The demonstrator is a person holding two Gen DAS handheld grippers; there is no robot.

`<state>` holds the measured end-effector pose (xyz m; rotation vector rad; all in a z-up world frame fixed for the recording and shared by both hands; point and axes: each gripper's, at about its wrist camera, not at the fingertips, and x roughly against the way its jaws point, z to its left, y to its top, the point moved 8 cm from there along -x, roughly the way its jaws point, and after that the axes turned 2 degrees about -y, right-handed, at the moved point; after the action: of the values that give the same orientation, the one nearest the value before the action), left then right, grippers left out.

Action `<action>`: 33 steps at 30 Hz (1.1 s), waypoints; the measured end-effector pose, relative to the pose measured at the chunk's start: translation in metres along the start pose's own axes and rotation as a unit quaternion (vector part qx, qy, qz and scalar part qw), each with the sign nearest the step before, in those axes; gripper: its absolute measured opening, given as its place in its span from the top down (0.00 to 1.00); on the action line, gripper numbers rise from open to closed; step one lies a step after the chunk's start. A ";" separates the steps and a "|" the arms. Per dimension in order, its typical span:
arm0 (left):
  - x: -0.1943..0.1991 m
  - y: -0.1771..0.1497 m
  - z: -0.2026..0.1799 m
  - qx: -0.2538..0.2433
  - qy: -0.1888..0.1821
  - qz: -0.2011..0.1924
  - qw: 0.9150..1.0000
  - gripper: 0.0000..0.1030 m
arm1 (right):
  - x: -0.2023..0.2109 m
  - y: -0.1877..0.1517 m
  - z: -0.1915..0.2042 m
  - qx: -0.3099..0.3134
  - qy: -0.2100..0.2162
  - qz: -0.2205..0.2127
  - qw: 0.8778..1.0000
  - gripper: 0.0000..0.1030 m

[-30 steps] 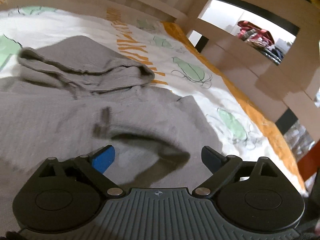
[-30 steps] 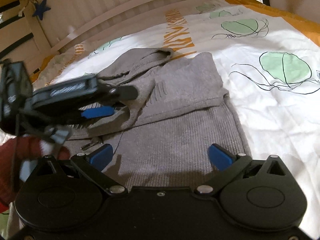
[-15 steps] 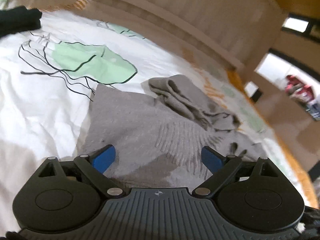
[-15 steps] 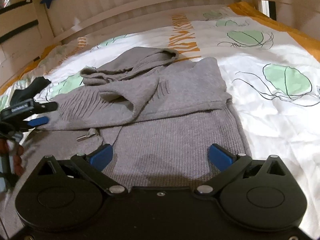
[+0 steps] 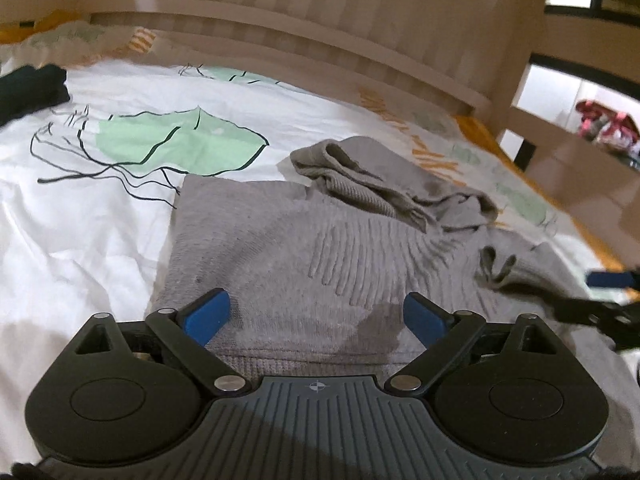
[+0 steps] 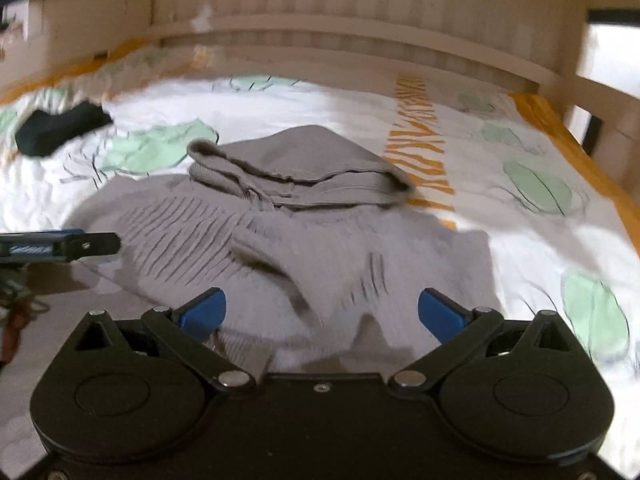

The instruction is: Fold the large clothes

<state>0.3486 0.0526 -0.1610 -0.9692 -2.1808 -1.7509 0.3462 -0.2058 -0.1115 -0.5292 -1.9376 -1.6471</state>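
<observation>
Grey knit hooded sweater (image 5: 320,248) lies at centre on the white bedsheet with green leaf prints (image 5: 100,216), hood toward 12 o'clock. A black folded cloth (image 6: 60,128) lies at 10 o'clock, clear of the sweater. Left gripper (image 5: 316,312) and right gripper (image 6: 320,312) hover over it, jaws spread, empty. No legible writing.

A home bedroom; patterned duvet (image 5: 100,216) on a slatted wooden bed frame (image 5: 320,24).

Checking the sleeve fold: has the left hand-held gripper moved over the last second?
Yes. In the right wrist view, the left hand-held gripper has pulled back from over the grey hoodie to the hoodie's left edge.
</observation>
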 end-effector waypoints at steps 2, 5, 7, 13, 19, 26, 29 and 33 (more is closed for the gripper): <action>-0.002 -0.001 -0.002 -0.010 0.007 0.002 1.000 0.08 | -0.016 0.003 0.002 0.018 -0.010 0.011 1.000 0.07; -0.002 -0.001 -0.003 -0.018 0.013 0.005 1.000 0.07 | -0.025 0.007 -0.022 0.016 -0.059 0.009 0.998 0.23; -0.002 -0.001 -0.003 -0.020 0.013 0.005 1.000 0.07 | -0.024 0.005 -0.050 -0.032 -0.072 0.015 0.997 0.23; -0.001 -0.002 -0.003 -0.021 0.013 0.003 1.000 0.07 | -0.004 -0.032 -0.106 -0.140 -0.060 0.040 0.987 0.22; -0.002 -0.002 -0.005 -0.029 0.018 0.005 0.999 0.07 | 0.013 -0.044 -0.116 -0.172 -0.007 0.003 0.985 0.23; -0.002 -0.002 -0.005 -0.033 0.021 0.006 0.999 0.06 | 0.001 -0.035 -0.114 -0.169 0.007 -0.004 0.986 0.47; -0.003 -0.002 -0.005 -0.034 0.021 0.006 0.999 0.06 | -0.007 -0.035 -0.109 -0.152 -0.005 0.004 0.988 0.83; -0.003 -0.003 -0.006 -0.038 0.024 0.007 0.999 0.06 | 0.004 -0.019 -0.095 -0.098 -0.005 -0.025 0.995 0.85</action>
<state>0.3477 0.0458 -0.1628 -0.9476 -2.0875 -1.8432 0.3450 -0.3023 -0.1129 -0.5692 -1.8206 -1.8829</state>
